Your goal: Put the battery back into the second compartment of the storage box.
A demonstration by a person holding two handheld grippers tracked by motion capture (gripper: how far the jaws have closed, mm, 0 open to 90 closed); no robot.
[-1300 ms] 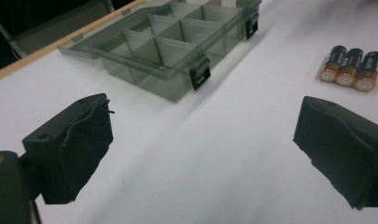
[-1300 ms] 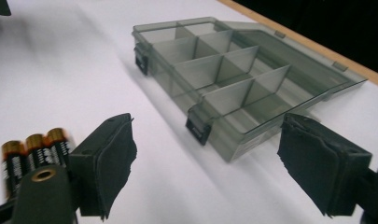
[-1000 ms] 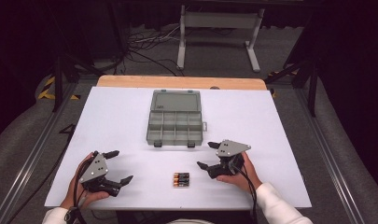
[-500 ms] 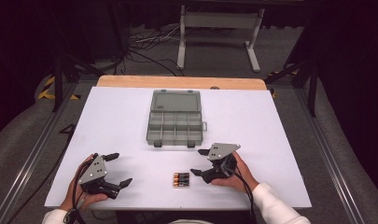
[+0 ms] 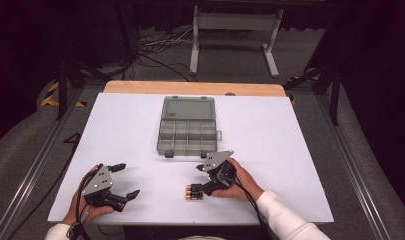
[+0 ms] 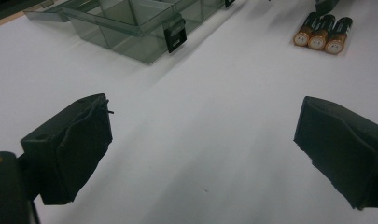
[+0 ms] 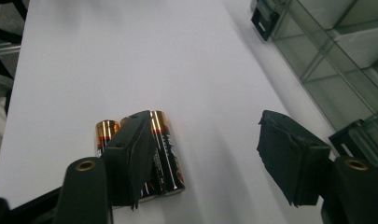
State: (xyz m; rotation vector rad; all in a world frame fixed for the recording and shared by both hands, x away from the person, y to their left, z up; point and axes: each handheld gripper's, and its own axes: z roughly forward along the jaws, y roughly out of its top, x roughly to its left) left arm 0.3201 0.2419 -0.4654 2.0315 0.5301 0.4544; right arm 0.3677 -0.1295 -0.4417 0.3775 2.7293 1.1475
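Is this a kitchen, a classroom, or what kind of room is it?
Probably a lab or workshop set up for recording hand tasks. A white table stands among dark curtains, with cables on the grey floor and a metal stand behind. On it lie batteries and a compartment box.

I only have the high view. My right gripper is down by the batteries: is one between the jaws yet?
Observer: Barely. The right gripper has one jaw over the batteries and the other over bare table. The jaws have just been closing, and the outermost battery lies just inside them, unpressed.
Operator: How many batteries are there?
Observer: Three, lying side by side, ends aligned.
Operator: And the left gripper?
Observer: The left gripper has its jaws wide open, with nothing between them.
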